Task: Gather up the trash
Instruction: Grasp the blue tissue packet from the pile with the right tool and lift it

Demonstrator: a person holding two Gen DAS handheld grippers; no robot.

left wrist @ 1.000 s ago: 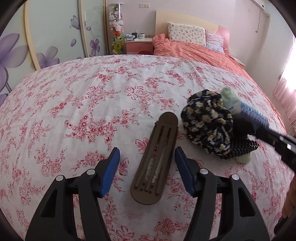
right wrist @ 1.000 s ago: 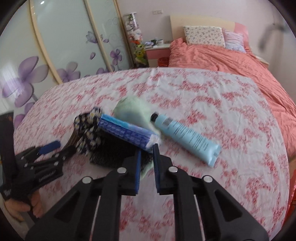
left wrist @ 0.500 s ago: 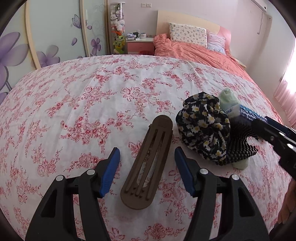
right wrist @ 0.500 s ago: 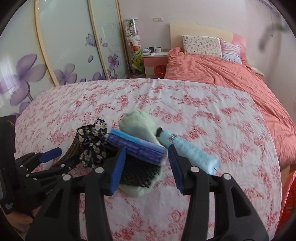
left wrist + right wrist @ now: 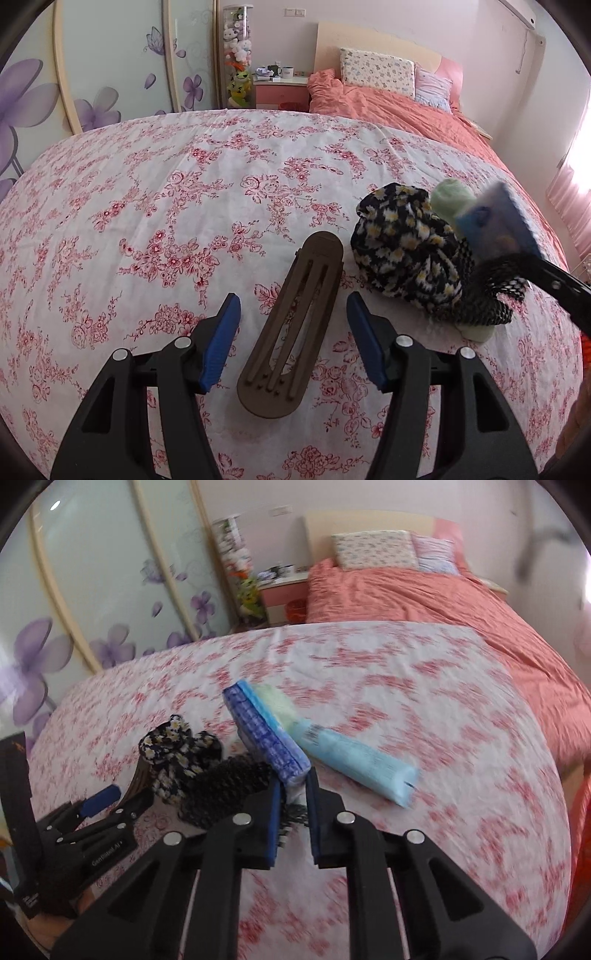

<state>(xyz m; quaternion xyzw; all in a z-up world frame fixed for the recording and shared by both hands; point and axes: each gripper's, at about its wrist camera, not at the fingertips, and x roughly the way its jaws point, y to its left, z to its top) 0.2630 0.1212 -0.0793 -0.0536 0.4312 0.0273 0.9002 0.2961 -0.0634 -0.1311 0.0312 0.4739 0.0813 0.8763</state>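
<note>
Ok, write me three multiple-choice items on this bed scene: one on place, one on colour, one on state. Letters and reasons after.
1. Where does the long brown slotted plastic clip lie?
A. Between the left tongs' blue pads
B. On the pillow
C. Under the tube

2. What colour is the squeeze tube on the floral bedsheet?
A. Red
B. Light blue
C. Black

3. What are the right tongs doing?
A. Hanging open over bare sheet
B. Shut on the blue rectangular packet
C. Shut on the dark daisy-print cloth

Answers:
1 A: the clip sits in the gap, pads clear of it.
2 B: pale blue body beside the packet.
3 B: pads have just closed on the packet's near end.
</note>
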